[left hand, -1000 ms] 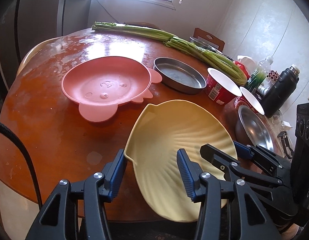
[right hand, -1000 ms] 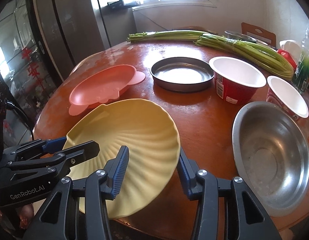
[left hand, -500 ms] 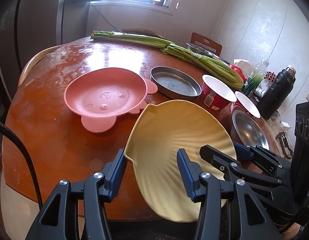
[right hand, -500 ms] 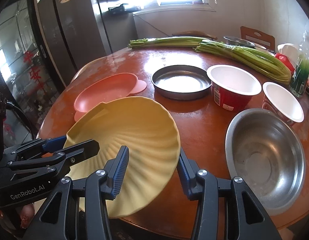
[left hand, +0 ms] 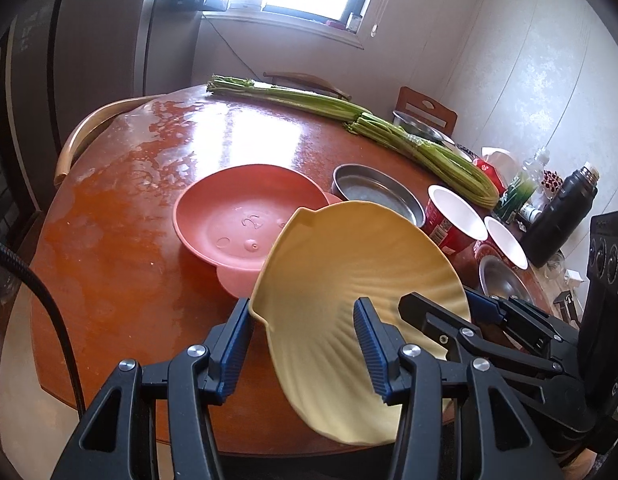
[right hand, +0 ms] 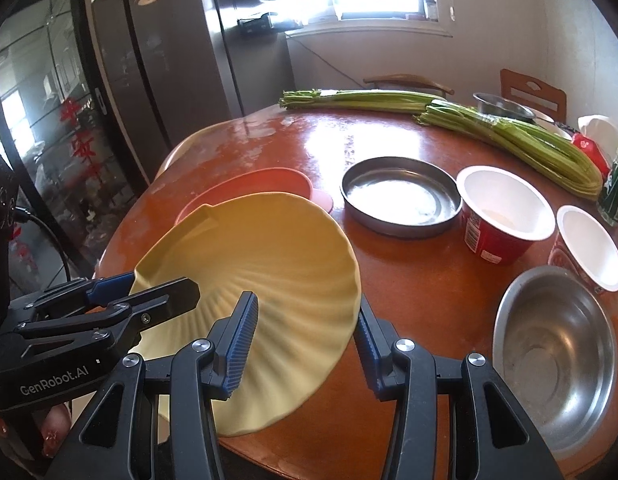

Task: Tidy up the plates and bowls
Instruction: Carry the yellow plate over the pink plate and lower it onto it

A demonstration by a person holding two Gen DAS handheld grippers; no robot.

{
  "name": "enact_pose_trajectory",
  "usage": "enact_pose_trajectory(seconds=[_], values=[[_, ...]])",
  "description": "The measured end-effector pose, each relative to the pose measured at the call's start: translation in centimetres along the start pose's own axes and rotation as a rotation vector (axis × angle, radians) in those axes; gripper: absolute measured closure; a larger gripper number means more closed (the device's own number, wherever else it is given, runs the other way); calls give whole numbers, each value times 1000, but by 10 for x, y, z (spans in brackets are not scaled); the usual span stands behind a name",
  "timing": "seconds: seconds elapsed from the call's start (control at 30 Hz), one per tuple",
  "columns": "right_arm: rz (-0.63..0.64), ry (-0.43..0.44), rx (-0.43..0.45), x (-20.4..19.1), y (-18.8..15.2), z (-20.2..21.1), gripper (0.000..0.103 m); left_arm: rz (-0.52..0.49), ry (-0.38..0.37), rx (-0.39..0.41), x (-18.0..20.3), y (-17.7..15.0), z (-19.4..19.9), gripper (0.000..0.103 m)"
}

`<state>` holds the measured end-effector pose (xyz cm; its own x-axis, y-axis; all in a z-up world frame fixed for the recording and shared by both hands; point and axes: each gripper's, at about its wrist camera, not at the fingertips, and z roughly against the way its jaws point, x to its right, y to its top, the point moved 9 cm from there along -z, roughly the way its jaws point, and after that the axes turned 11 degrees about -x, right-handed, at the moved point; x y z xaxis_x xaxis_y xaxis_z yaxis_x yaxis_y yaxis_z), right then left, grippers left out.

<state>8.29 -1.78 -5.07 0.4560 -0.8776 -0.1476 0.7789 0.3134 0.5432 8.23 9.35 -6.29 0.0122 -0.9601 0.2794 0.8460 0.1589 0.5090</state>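
Note:
A yellow shell-shaped plate is held tilted above the near side of the round wooden table. My left gripper and my right gripper each clamp a near edge of it. A pink pig-face plate lies on the table just beyond; the yellow plate's far edge overlaps it in both views. A round metal pan, two red paper bowls and a steel bowl sit to the right.
Long bundles of green stalks lie across the far side of the table. A black flask and bottles stand at the far right. Chairs and a fridge surround the table.
Both grippers have lifted the yellow plate higher and carried it forward, so its far edge now overlaps the pink plate. It is tilted more steeply.

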Motion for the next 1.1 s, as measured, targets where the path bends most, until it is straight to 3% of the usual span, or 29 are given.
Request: enact_pose_trajectory(seconds=[0.27,0.67,1.1], values=[[24,42,23,-22,35,-13,53,37,29,32,-28,25,11,52],[-9,67,59,-26,81,-35,53,-1,78,47,-46,72,8,52],[-68,64,33,-9,86,-71,53,-14,96,-11,-56,89,-32,52]])
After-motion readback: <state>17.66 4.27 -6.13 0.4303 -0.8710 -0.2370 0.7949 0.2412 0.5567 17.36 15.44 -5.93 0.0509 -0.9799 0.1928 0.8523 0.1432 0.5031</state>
